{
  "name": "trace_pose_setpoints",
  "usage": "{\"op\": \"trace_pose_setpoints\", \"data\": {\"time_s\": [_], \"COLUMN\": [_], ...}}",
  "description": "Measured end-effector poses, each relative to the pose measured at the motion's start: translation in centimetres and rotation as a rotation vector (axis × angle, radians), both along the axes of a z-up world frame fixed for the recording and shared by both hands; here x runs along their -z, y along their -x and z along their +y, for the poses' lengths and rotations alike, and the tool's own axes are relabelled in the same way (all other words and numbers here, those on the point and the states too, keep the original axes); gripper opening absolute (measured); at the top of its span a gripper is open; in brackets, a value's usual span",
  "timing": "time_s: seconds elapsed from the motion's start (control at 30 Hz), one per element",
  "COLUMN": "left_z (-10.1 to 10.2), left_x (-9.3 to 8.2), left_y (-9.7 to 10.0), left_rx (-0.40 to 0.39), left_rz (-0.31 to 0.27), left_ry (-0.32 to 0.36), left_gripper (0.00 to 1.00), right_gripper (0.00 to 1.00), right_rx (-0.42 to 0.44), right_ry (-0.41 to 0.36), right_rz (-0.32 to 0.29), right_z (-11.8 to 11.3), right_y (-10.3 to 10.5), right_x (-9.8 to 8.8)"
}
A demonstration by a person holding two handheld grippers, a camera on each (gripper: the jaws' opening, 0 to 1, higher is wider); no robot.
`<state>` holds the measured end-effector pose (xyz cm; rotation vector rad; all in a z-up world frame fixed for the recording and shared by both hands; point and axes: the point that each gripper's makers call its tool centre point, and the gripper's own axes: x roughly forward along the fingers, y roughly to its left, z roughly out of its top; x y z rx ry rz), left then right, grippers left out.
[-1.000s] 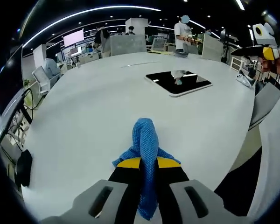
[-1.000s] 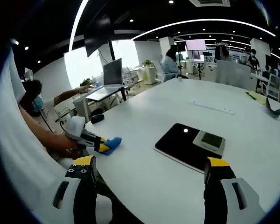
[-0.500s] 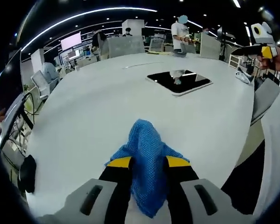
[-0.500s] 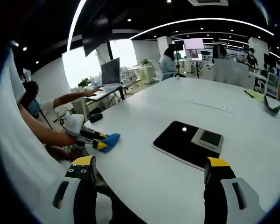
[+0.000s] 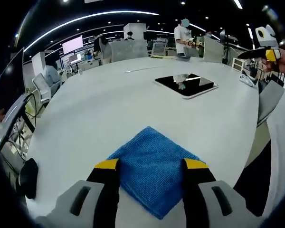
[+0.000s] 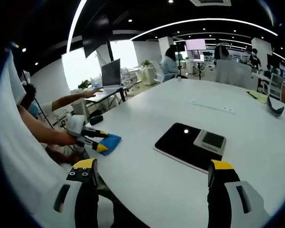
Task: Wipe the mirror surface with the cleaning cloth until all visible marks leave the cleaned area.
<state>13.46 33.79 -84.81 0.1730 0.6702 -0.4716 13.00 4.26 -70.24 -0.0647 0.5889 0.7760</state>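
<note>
The blue woven cleaning cloth (image 5: 152,168) lies flat between the left gripper's (image 5: 150,167) spread jaws, one corner pointing ahead toward the dark rectangular mirror (image 5: 185,84); its near corner is partly hidden. The right gripper (image 6: 152,168) hangs wide apart, empty.

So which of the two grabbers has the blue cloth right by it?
The left gripper. The blue cloth lies flat on the white table between its open jaws; the right gripper hangs open near the mirror.
</note>
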Motion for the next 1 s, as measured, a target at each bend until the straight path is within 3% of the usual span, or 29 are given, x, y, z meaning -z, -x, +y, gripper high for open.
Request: {"op": "trace_pose_setpoints", "data": {"time_s": [0.3,0.4,0.57,0.67,0.73,1.0], "left_z": [-0.4,-0.9,-1.8,-3.5,-4.5,-7.5], "left_x": [-0.2,-0.6,-3.2,-5.4,-6.8,-11.9], "left_y": [0.3,0.5,0.1,0.1,0.1,0.0], "left_rx": [0.026,0.021,-0.024,0.004,0.019,0.079], "left_rz": [0.016,0.043,-0.007,-0.034,-0.040,-0.085], "left_ry": [0.007,0.023,0.098,0.173,0.220,0.270], "left_gripper": [0.57,0.63,0.70,0.73,0.81,0.98], "right_gripper": [0.96,0.96,0.97,0.97,0.98,1.00], "right_rx": [0.004,0.006,0.019,0.027,0.033,0.068], "right_ry": [-0.001,-0.006,-0.016,-0.023,-0.029,-0.048], "right_rz": [0.001,0.001,0.006,0.008,0.007,0.005], "right_z": [-0.1,-0.2,-0.7,-1.1,-1.4,-3.3], "right_y": [-0.1,-0.1,-0.1,-0.1,-0.1,-0.1], "right_x": [0.0,0.1,0.3,0.4,0.4,0.0]}}
